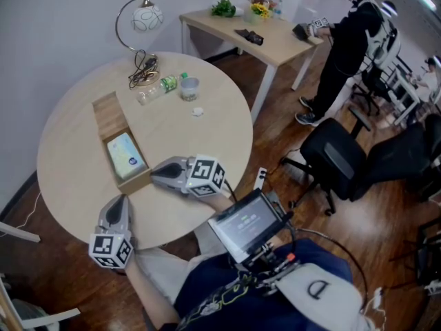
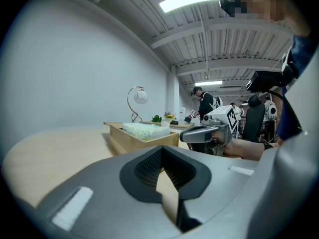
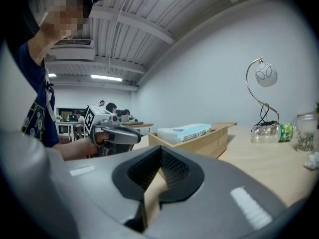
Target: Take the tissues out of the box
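bench: round pale wooden bench (image 1: 200,157) beside a white wall, seen from above in the head view
box: long open wooden box (image 1: 109,114) lying on the left half of the bench, its far part bare
tissues: a flat pack of tissues (image 1: 125,156) lies inside the near end of the box, its top a little above the rim
left gripper: left gripper (image 1: 122,200) sits low over the near edge of the bench, pointing toward the box's near end and apart from it
left fingers: fingers (image 2: 99,193) closed together, nothing between them
right gripper: right gripper (image 1: 156,174) lies just beside the near right corner of the box; whether it touches the wood cannot be told
right fingers: fingers (image 3: 224,193) together at the tip, empty
lamp: curved metal lamp (image 1: 145,19) with a round white shade at the far edge, cord coiled at its foot
bottle: clear plastic bottle (image 1: 160,88) on its side near the lamp
cup: small clear cup (image 1: 190,88) upright just right of the bottle
scrap: small white crumpled scrap (image 1: 198,112) near the cup
background: a second bench (image 1: 275,43) with plants, a person (image 1: 348,47) standing by it, black office chair (image 1: 337,157) on the wood floor
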{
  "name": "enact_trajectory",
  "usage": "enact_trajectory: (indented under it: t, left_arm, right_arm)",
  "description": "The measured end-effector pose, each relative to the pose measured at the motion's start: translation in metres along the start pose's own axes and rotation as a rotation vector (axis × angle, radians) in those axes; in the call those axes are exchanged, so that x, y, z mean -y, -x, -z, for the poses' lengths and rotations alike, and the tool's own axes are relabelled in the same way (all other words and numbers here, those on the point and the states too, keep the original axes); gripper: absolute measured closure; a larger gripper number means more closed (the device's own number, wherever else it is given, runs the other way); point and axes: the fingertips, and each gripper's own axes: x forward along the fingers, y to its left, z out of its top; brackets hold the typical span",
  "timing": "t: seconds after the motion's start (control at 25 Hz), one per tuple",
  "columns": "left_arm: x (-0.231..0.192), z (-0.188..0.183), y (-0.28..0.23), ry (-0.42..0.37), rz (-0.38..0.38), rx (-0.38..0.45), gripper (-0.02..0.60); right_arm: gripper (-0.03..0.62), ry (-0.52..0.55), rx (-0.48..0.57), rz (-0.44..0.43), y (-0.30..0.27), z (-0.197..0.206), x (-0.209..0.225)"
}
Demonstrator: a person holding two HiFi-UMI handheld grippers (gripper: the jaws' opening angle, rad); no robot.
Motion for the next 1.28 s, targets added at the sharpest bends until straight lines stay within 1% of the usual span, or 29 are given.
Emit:
enact_trajectory:
  t: [0.12, 0.28, 0.48, 1.04, 1.28]
  left_arm:
    - [-0.001, 0.0013, 0.0005, 0.009, -0.007, 0.003, 0.58]
    - [-0.0005, -0.0001, 0.0012, -0.003, -0.002, -0.003, 0.58]
    - [-0.0018, 0.0012, 0.0016, 0.006, -0.006, -0.001, 0.58]
    - [-0.0013, 0.0, 0.0027, 0.004, -0.001, -0.001, 0.58]
    - [-0.003, 0.0008, 0.0073, 0.013, -0.016, 0.0, 0.58]
  right_arm:
    - [0.597, 0.004, 0.001, -0.002, -0.0001, -0.0002, -0.0004]
    - [0.597, 0.004, 0.001, -0.006, -0.0008, 0.0005, -0.0009]
    - [0.597, -0.004, 0.003, 0.006, -0.0015, 0.0001, 0.0003]
    - [0.597, -0.004, 0.003, 0.001, -0.0024, -0.0027, -0.0025]
    - [0.597, 0.002, 0.012, -0.013, -0.0048, -0.0041, -0.0068]
